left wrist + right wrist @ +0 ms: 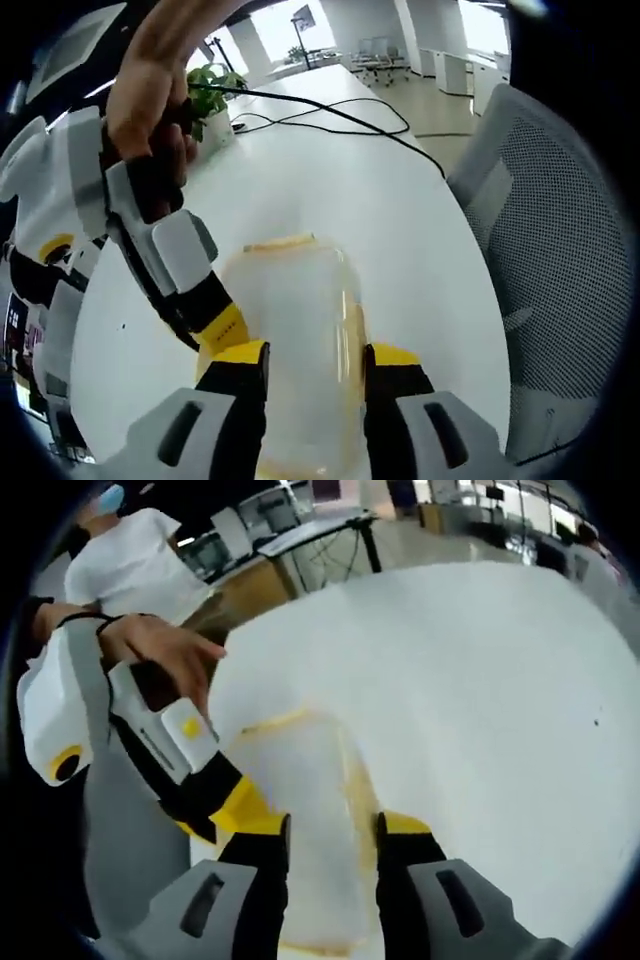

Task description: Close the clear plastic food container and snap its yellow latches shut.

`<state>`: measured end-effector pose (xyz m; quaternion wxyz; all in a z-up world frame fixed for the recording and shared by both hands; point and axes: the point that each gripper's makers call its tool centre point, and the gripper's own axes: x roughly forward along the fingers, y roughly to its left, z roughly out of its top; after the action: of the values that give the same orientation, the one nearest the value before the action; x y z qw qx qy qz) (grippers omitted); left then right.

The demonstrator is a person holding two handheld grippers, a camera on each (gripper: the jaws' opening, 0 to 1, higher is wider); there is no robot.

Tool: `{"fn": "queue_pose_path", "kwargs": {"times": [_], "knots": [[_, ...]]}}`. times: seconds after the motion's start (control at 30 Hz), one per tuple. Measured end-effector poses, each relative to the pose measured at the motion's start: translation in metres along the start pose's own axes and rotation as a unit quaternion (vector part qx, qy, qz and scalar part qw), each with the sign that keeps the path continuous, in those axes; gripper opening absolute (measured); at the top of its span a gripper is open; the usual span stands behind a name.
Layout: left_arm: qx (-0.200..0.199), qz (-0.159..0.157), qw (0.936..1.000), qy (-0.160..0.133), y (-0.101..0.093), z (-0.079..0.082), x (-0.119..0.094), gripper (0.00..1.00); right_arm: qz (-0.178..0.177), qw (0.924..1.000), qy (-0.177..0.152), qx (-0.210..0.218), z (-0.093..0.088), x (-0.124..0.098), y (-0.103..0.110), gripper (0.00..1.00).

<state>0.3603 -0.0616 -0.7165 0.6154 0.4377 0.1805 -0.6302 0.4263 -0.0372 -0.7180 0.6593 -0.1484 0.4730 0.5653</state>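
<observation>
My left gripper has its yellow-tipped black jaws spread either side of the clear rectangular plastic food container with yellow latches, which lies on the white table. My right gripper straddles the same container, jaws apart. Each gripper reaches in beside the other. A mesh office chair stands beside the table.

The clear plastic food container with yellow latches lies on the white table.
</observation>
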Motion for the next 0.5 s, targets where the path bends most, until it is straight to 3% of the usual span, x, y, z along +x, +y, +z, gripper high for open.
{"fn": "queue_pose_path", "kwargs": {"times": [0.17, 0.2, 0.23, 0.5], "knots": [[0.001, 0.02, 0.9998, -0.008, 0.001, 0.001, 0.004, 0.31, 0.002, 0.9999, 0.009, 0.007, 0.001, -0.003, -0.003, 0.3], [0.007, 0.06, 0.9982, 0.008, 0.015, -0.004, 0.002, 0.3, -0.005, 0.9999, 0.011, 0.008, -0.001, -0.003, -0.004, 0.3], [-0.007, 0.033, 0.9994, -0.006, 0.001, 0.0, 0.007, 0.29, 0.001, 0.9999, 0.01, 0.007, -0.001, -0.003, -0.002, 0.3], [-0.001, 0.036, 0.9993, -0.011, 0.002, 0.0, 0.002, 0.3, -0.004, 0.9999, 0.009, 0.01, -0.002, -0.002, -0.003, 0.3]]}}
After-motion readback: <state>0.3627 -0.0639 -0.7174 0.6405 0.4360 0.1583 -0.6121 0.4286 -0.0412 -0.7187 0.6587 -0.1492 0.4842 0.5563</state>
